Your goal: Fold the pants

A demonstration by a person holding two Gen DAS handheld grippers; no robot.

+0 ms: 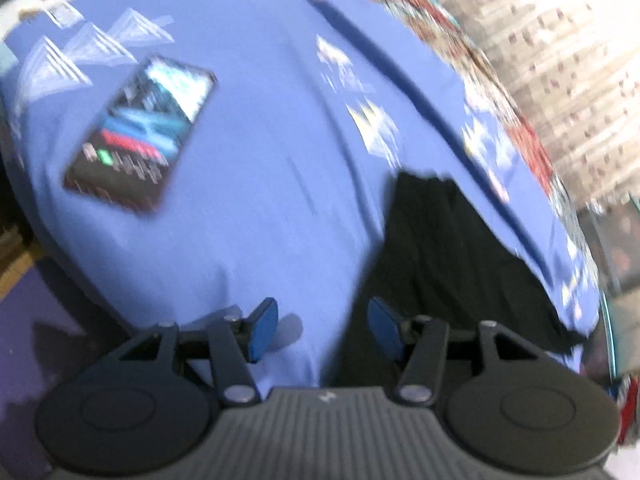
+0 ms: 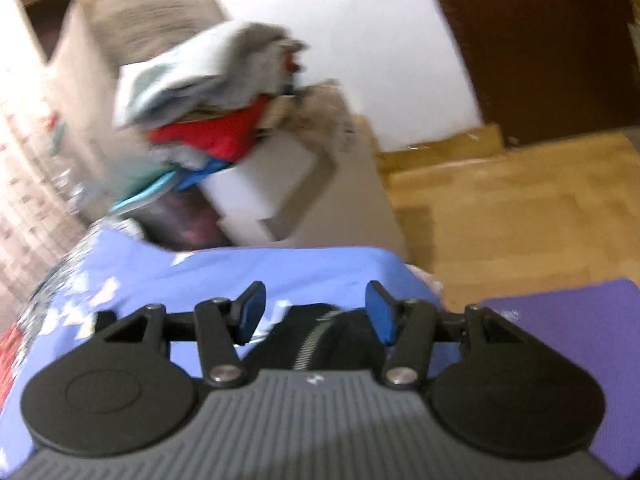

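Black pants [image 1: 448,264] lie on a blue bedsheet [image 1: 256,200], to the right in the left wrist view. My left gripper [image 1: 324,330] is open and empty, just above the sheet at the pants' left edge. In the right wrist view the black pants [image 2: 320,336] show a zipper and lie right under my right gripper [image 2: 316,314], which is open and holds nothing. Both views are blurred.
A phone [image 1: 140,132] with a lit screen lies on the sheet to the left. A pile of clothes [image 2: 208,108] sits on cardboard boxes [image 2: 320,176] beyond the bed. A purple mat [image 2: 580,360] and wooden floor [image 2: 520,208] are to the right.
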